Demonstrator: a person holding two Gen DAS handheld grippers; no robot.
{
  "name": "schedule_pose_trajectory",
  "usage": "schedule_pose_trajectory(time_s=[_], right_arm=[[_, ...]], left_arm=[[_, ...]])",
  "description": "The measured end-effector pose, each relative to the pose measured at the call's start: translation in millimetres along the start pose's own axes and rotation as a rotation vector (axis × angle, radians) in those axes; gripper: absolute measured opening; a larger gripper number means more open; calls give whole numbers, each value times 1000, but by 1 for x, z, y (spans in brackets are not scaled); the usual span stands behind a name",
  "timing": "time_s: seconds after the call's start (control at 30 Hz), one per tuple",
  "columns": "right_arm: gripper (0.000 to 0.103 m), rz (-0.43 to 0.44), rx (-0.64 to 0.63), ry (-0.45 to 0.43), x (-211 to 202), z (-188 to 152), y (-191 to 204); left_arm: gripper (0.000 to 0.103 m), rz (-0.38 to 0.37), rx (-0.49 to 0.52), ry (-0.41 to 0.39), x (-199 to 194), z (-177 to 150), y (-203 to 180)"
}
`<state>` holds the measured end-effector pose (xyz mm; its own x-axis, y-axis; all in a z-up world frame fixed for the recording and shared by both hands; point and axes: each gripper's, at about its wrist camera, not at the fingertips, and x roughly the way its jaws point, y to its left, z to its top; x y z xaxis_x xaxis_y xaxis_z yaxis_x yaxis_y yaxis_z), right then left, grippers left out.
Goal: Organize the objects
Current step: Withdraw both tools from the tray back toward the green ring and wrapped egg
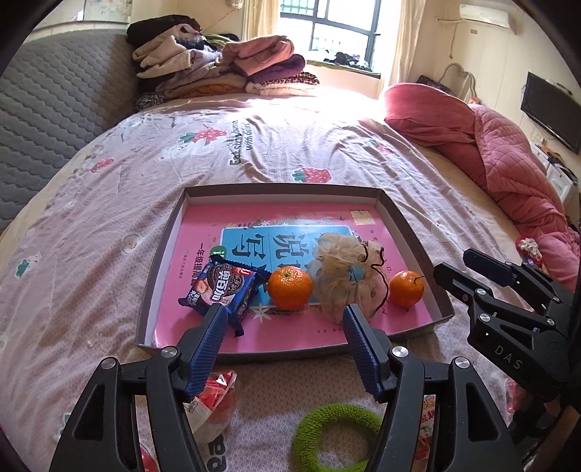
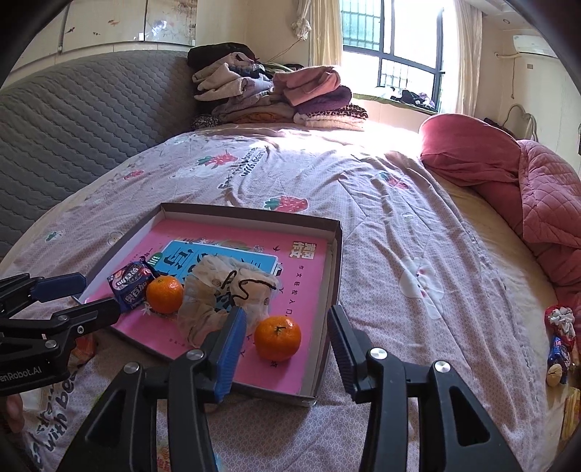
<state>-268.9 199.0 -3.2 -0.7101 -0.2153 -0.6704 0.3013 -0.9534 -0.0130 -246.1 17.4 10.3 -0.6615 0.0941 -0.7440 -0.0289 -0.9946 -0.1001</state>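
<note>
Left wrist: left gripper (image 1: pixel 281 319) and right gripper (image 2: pixel 287 326) tilt down over the tray (image 1: pixel 165 254) (jaws apart, empty).

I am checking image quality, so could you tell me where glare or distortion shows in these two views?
Left wrist view: the window blows out and sunlight washes the bedspread; fisheye bends the tray edges. Right wrist view: same window glare, dark corner vignette, focus otherwise sharp.

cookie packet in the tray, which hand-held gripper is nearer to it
Left. The left hand-held gripper hangs open with one finger just before the cookie packet. The right hand-held gripper is open at the tray's opposite end, by the far orange.
</note>
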Motion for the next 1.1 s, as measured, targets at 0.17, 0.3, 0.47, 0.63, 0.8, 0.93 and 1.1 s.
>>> schedule_pose_trajectory(time_s=[0.17,0.3,0.47,0.63,0.8,0.93,1.1], right_arm=[[47,17,-2,-32,-17,3,5],[50,31,-11,-52,-29,3,12],[51,52,-8,-75,-42,4,16],[52,65,-1,-88,-51,3,17],[52,75,1,-108,-64,2,22],[52,79,-3,-124,-73,2,26],[53,85,-5,-141,-84,2,30]], left_arm=[[72,-2,-14,-23,-12,2,2],[73,-13,-16,-43,-23,2,4],[74,-19,-25,-54,-34,1,9],[74,-17,-32,-67,-48,-3,15],[74,-1,-38,-82,-62,-7,21],[74,15,-35,-92,-70,-12,23],[74,31,-25,-100,-78,-19,23]])
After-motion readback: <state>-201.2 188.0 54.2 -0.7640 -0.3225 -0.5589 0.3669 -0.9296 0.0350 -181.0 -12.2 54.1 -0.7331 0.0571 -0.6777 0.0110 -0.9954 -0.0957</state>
